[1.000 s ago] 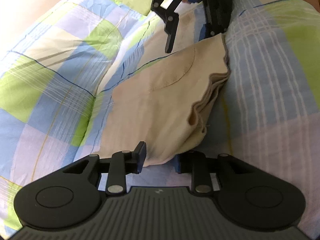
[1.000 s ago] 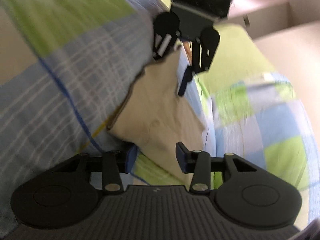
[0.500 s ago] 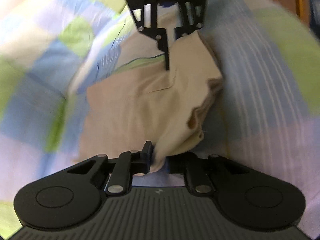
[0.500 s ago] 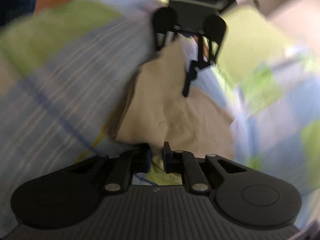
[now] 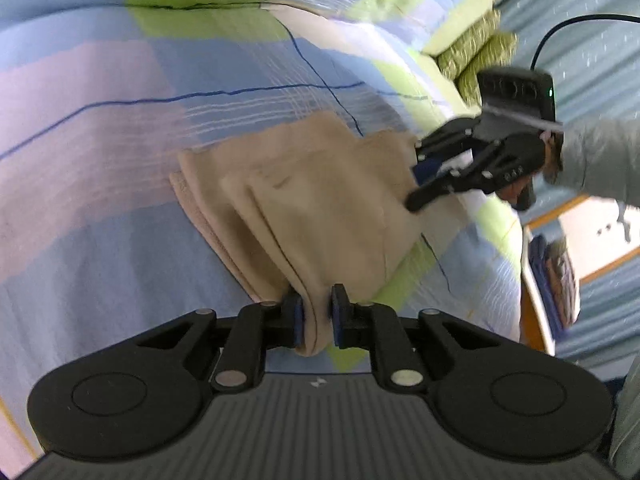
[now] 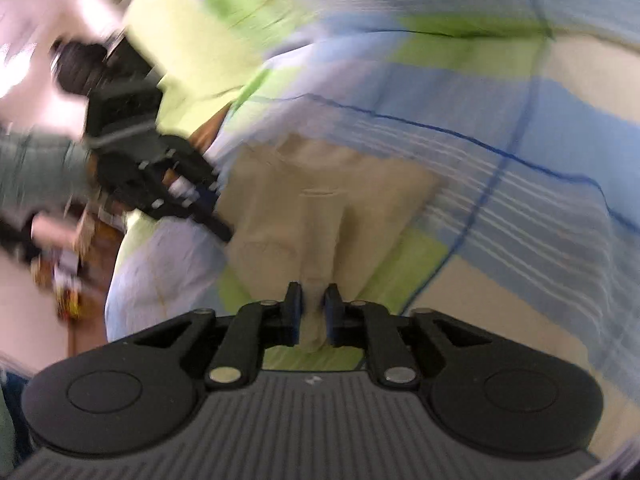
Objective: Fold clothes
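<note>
In the left wrist view, the checked bedspread [image 5: 120, 184] lay open and bare across the left half and top of the frame. At centre the folded beige garment [image 5: 320, 200] took up the bed. At the right edge the right gripper [image 5: 416, 188] and a grey sleeve [image 5: 600, 160] blocked passage, with green pillows [image 5: 476, 56] behind at upper right and a cable [image 5: 560, 28] looping overhead.

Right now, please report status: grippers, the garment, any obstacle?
Left gripper and right gripper each clamp a corner of the beige garment. Garment part-folded, on checked bedspread. Nothing in the way.
</note>
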`<state>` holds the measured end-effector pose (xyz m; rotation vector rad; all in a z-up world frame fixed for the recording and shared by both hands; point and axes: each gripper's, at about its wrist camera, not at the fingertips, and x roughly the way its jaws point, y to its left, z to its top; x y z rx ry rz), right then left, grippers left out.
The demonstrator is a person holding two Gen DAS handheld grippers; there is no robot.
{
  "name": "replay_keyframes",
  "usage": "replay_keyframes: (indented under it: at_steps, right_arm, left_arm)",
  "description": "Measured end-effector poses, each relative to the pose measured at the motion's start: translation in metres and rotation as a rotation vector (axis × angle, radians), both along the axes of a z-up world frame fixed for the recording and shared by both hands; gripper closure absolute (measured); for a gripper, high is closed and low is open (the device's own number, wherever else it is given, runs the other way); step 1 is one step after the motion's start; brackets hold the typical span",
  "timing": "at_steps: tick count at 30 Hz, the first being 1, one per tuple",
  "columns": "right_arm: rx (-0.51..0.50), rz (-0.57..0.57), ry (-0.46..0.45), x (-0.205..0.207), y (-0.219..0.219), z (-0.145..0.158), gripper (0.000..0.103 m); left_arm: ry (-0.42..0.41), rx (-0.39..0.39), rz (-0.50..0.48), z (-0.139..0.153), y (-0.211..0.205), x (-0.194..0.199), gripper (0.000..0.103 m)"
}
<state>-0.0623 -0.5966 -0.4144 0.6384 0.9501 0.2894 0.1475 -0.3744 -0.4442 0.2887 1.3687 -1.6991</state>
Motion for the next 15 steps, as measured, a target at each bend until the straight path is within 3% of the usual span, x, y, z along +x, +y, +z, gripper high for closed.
replay_keyframes:
  at_steps: [1, 4, 6, 7, 8, 15]
  right_arm:
    - [0.018, -0.016, -0.010, -0.001, 0.002, -0.002, 0.066]
    - [0.026, -0.078, -0.031, -0.007, 0.008, -0.002, 0.064]
    - [0.035, -0.121, -0.037, -0.010, 0.008, -0.001, 0.071]
    - [0.015, -0.128, -0.037, -0.011, 0.008, 0.001, 0.089]
    - [-0.008, -0.134, -0.037, -0.012, 0.008, 0.002, 0.093]
    - [-0.079, -0.202, -0.080, -0.002, 0.006, 0.022, 0.096]
  left_arm:
    - [0.023, -0.002, 0.021, -0.002, 0.008, -0.001, 0.083]
    - [0.069, -0.010, 0.090, -0.007, 0.011, 0.001, 0.083]
    - [0.062, -0.031, 0.130, -0.011, 0.005, 0.005, 0.088]
    - [0.052, -0.043, 0.141, -0.010, 0.006, 0.004, 0.088]
    - [0.028, -0.057, 0.151, -0.007, 0.007, 0.002, 0.090]
    - [-0.142, -0.158, 0.215, 0.014, 0.010, -0.006, 0.095]
